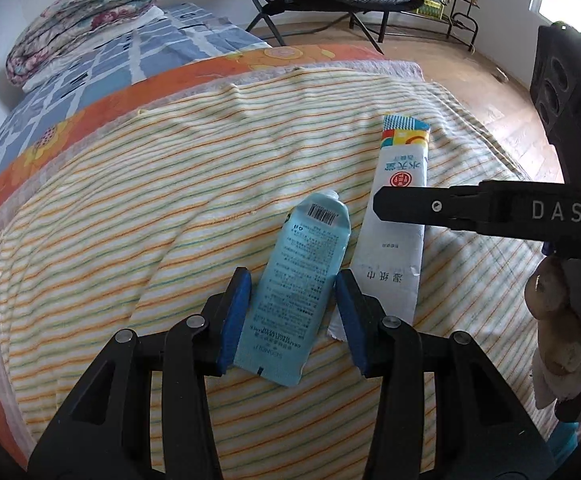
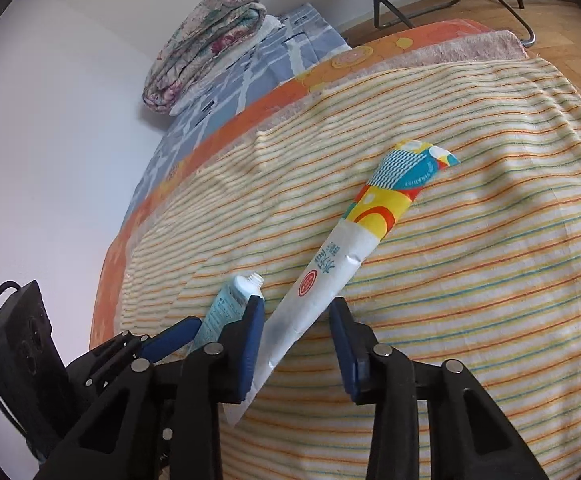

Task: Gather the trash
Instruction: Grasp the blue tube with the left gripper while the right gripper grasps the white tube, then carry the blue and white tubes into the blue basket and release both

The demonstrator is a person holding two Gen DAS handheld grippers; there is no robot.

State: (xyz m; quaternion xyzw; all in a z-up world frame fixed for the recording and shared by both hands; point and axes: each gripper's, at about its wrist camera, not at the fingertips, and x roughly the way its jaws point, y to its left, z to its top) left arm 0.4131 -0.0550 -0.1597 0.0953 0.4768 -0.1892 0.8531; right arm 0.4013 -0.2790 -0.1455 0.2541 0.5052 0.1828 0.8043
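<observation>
On a bed, a striped blanket (image 1: pixel 130 216) carries two pieces of trash lying side by side. To the left lies a flattened pale blue tube (image 1: pixel 298 284), its cap missing and its threaded neck bare. The left hand-held gripper (image 1: pixel 294 320) straddles the tube with its blue pads apart on either side, not yet pressing it. To the right, touching the tube's edge, lies a long white wipes wrapper (image 2: pixel 330 272) with a bright yellow, orange and teal end. The right hand-held gripper (image 2: pixel 296 344) brackets the wrapper's near end, pads apart, the left pad touching it. Judging by this, collection has barely started: both items sit on the blanket, neither gripped. No bin or bag is visible.
</observation>
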